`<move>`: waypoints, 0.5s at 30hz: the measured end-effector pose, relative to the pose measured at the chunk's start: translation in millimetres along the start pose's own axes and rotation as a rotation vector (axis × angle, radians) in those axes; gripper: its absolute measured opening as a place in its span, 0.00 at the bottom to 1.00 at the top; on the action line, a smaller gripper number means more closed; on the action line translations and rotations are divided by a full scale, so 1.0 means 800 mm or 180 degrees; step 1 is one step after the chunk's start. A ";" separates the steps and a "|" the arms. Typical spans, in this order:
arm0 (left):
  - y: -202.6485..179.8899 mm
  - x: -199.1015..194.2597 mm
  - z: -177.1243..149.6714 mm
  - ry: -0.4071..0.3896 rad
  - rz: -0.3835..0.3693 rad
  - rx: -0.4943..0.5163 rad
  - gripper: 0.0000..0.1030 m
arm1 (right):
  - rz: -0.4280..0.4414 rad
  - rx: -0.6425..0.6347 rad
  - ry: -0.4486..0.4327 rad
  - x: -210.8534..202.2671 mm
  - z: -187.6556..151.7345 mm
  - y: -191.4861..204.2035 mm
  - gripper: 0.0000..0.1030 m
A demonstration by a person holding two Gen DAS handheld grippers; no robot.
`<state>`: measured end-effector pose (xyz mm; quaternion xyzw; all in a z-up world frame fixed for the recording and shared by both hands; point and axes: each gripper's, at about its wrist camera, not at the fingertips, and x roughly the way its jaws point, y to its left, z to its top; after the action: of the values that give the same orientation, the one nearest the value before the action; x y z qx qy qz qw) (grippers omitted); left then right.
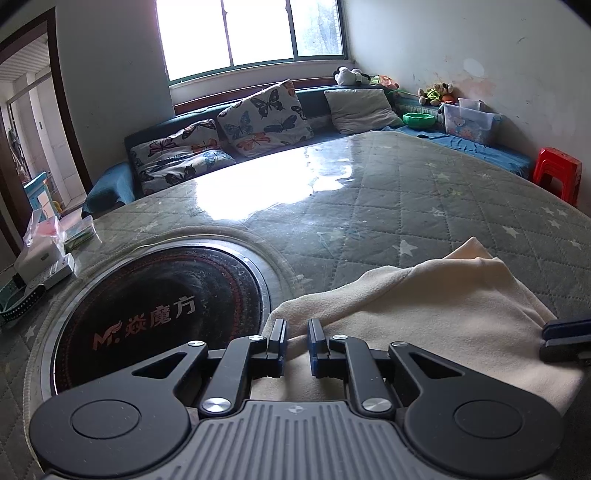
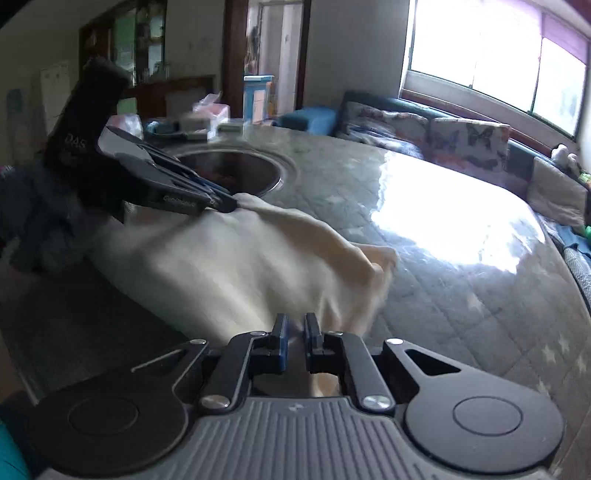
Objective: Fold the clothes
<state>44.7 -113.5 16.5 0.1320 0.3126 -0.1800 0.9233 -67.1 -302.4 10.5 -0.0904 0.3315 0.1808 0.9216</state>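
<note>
Evidently both grippers pinch the cream garment (image 1: 424,310) beside the round cooktop (image 1: 159,306): left gripper (image 1: 297,345) and right gripper (image 2: 295,341) each hold an edge, likely to carry a fold across.

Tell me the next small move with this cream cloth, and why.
Probably carry both held edges forward together and lay them down. The left gripper and right gripper each pinch the cream cloth, which hangs bunched above the table.

A home living room: cushioned sofa (image 1: 236,125), window (image 1: 251,33), hotpot table (image 1: 406,192).
</note>
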 end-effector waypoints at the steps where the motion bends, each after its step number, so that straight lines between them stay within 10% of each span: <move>1: 0.000 0.000 0.000 -0.0001 -0.0003 0.0003 0.14 | 0.0003 0.0057 -0.0027 -0.002 -0.003 -0.002 0.08; 15: -0.017 -0.104 -0.042 -0.0307 -0.0341 0.0043 0.16 | 0.0382 -0.0148 -0.0308 -0.013 0.029 0.024 0.12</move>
<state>-40.5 -92.6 40.8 0.1125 0.2731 -0.2374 0.9254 -68.8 -280.7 34.4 -0.0829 0.2871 0.2475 0.9216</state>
